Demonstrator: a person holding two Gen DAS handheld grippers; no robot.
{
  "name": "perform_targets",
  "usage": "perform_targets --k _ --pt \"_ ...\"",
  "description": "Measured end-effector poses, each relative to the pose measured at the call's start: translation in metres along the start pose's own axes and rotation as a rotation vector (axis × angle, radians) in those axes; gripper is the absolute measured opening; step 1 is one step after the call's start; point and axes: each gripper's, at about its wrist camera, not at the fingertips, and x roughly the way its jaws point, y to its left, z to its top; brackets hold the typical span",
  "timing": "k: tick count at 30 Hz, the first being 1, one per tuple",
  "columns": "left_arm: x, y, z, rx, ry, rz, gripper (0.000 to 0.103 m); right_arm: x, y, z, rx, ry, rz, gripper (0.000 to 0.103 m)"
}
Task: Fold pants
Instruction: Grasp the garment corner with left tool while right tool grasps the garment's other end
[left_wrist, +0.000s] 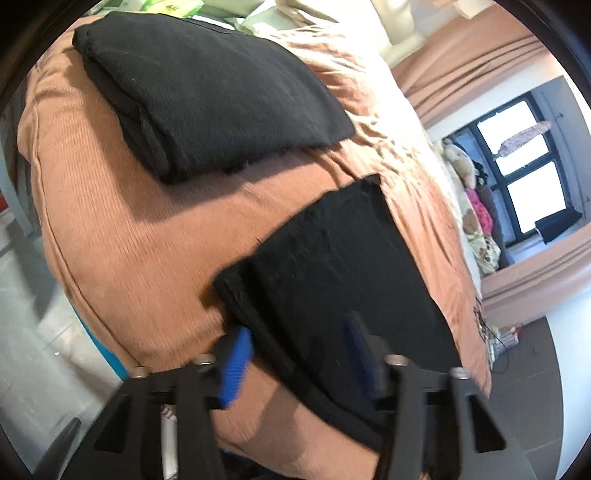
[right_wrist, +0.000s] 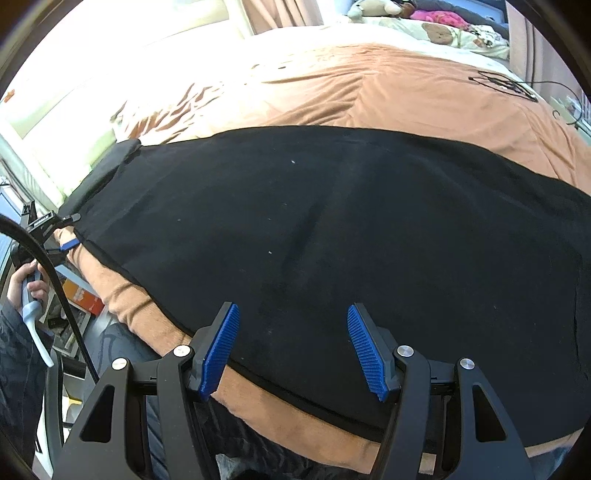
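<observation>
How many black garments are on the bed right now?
2. A folded black garment lies at the far end of the orange bedspread. The black pants are spread flat along the near edge, by both grippers. Others may lie out of view.

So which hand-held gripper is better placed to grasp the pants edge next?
Left: the left hand-held gripper already straddles the black pants at their edge. The right hand-held gripper hovers open over the near hem.
</observation>
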Motion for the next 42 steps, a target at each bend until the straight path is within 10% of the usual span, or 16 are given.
perform_targets --k 12,14,26,42 --pt "0.013 -0.01 0.016 -0.004 0.027 0.003 0.029 0.006 -0.005 -0.002 0.056 0.002 -0.006 0.058" --pt "0.011 -0.015 0.016 0.017 0.01 0.002 0.007 0.005 -0.009 0.001 0.079 -0.003 -0.004 0.058" --pt "-0.027 -0.031 0.033 0.01 -0.115 -0.106 0.004 0.03 -0.005 0.019 0.129 0.018 0.03 0.016" --pt "-0.012 -0.016 0.024 -0.028 -0.061 -0.084 0.004 0.043 -0.024 0.039 0.18 0.111 0.094 0.009"
